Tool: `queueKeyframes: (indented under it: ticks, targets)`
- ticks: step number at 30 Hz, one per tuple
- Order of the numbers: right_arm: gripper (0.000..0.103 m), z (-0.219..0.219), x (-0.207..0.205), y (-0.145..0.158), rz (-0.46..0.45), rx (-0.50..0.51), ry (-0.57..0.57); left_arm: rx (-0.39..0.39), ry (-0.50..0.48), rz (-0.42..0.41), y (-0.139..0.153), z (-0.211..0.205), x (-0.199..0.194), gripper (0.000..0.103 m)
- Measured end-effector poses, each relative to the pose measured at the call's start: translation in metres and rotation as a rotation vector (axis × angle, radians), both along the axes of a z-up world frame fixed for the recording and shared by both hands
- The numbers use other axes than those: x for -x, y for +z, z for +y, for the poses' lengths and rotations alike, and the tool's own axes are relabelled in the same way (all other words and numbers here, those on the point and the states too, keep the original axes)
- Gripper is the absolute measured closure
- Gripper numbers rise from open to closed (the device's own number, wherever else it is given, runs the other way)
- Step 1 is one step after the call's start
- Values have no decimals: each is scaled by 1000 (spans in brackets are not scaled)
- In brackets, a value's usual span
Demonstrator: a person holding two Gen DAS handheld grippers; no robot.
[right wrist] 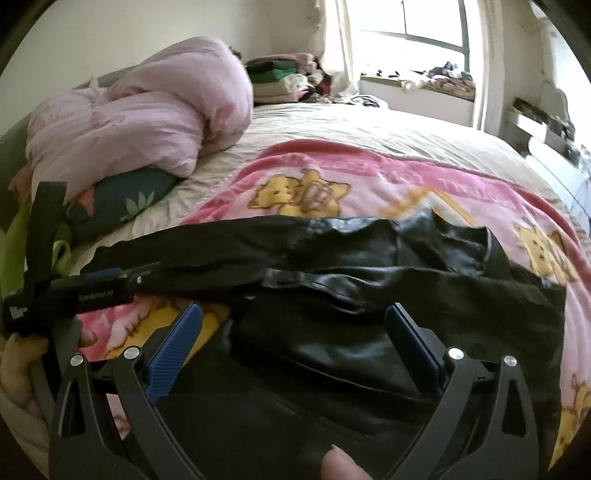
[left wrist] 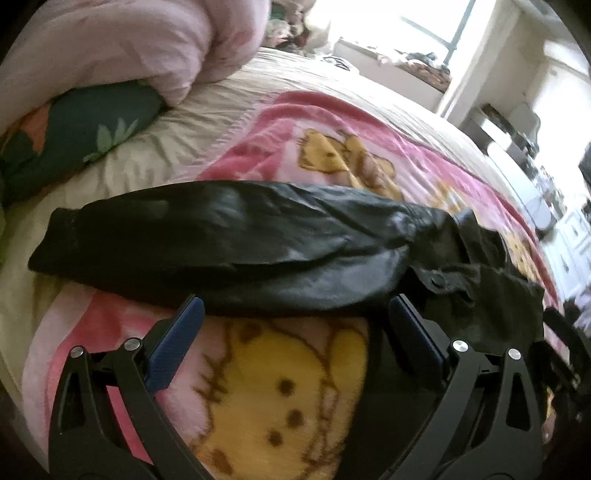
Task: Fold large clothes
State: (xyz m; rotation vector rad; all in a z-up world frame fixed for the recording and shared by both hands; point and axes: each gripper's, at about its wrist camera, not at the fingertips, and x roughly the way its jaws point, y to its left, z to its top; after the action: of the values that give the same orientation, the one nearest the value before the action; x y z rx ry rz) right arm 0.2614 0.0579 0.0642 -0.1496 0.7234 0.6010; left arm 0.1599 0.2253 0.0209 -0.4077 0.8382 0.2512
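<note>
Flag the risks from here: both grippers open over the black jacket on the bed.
1. The black jacket looks glossy, maybe slick; the sleeve could slip from the left hand-held gripper pads mid-fold.
2. The open right hand-held gripper hangs over bunched layers, so it may pinch several at once, or the fleece blanket underneath.
3. The left unit shows in the right view near the sleeve; the two could collide.

It was a home bedroom: a bed (right wrist: 369, 125) carried a pink cartoon-bear blanket (right wrist: 332, 173) and a bundled pink duvet (right wrist: 147, 122) over a dark floral pillow (right wrist: 125, 203). Folded clothes (right wrist: 280, 77) were stacked by a bright window (right wrist: 406, 33).
</note>
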Motion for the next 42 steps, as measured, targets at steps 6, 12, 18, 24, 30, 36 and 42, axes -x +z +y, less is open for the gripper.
queueKeyframes:
  ticks: [6,12,18,24,30,36,42]
  targets:
    - [4,27,-2,1,-5,7,42,10,114,-12,2,33,7,9]
    - [4,52,-8,1,11,-10,70,52,218,7,-8,67,14,9]
    - [4,73,-12,-2,29,-19,87,93,290,36,-19,93,20,9]
    - [4,88,-10,-13,64,-32,101,123,352,60,-28,117,29,9]
    - [4,96,-6,-20,51,-11,105,149,426,115,-50,134,30,9]
    - [4,84,-10,-28,99,-30,82,278,446,50,-68,158,35,9]
    - [4,60,-12,-26,102,-48,37,269,516,-17,-65,178,41,68]
